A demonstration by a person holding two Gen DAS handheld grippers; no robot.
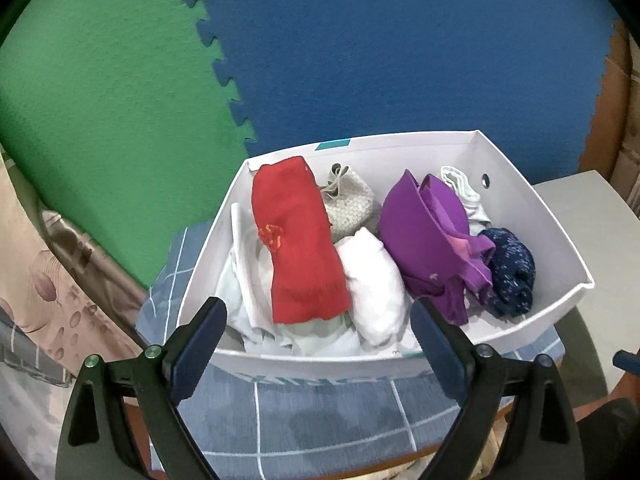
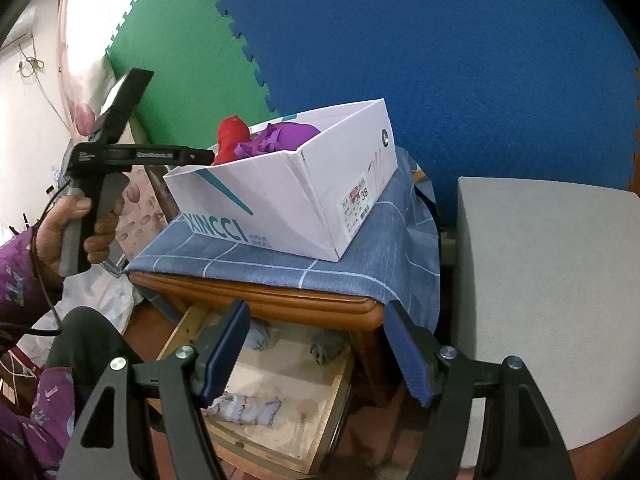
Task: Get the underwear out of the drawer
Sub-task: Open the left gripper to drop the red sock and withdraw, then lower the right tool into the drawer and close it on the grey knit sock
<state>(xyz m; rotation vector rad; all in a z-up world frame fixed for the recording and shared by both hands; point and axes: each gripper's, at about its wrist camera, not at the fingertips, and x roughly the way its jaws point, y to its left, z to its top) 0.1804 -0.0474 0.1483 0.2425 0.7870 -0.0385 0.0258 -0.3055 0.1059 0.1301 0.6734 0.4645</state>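
Two tongs spread, empty: right tongs [image 2: 316, 354] hover directly above the open drawer [image 2: 320, 420], blue-white underwear [image 2: 246, 410] just below-left of them, long axis crosswise; left tongs [image 1: 320, 344] face the shoebox [image 1: 560, 240].

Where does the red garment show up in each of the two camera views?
Left wrist view: red garment lies left of centre inside the white box.
Right wrist view: red garment peeks over the box's near-left rim.
Shared landmark: the purple garment beside it.
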